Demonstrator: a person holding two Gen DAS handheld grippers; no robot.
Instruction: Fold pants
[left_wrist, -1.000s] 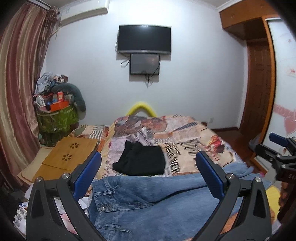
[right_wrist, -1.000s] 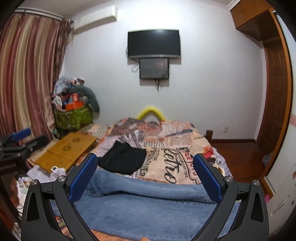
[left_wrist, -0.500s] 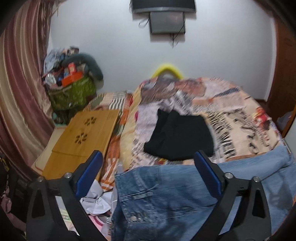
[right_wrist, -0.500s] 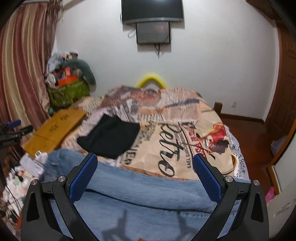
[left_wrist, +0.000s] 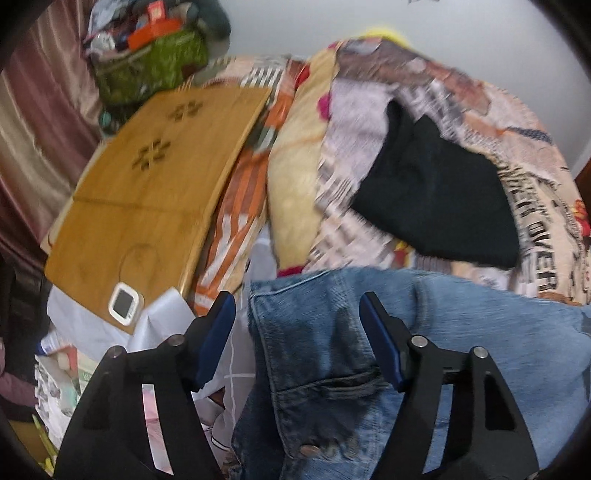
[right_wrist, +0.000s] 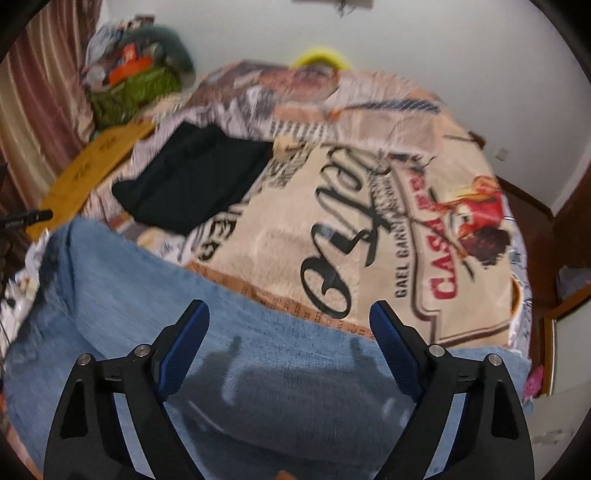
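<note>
Both grippers dipped toward the jeans (left_wrist: 461, 332), jaws spread, gripping nothing.
Your left gripper (left_wrist: 297, 315) straddles the jeans' waist edge; pinch one layer only and the fold skews.

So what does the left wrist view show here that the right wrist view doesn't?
Only the left wrist view shows the jeans' waistband end, with a pocket and metal button, the open left gripper over it, and a small white device on the wooden board.

Only the right wrist view shows the open right gripper over plain denim, the blanket's large lettering, and wooden floor past the bed.

Both show the jeans, the black folded garment, the printed blanket, the board and the green bag.
</note>
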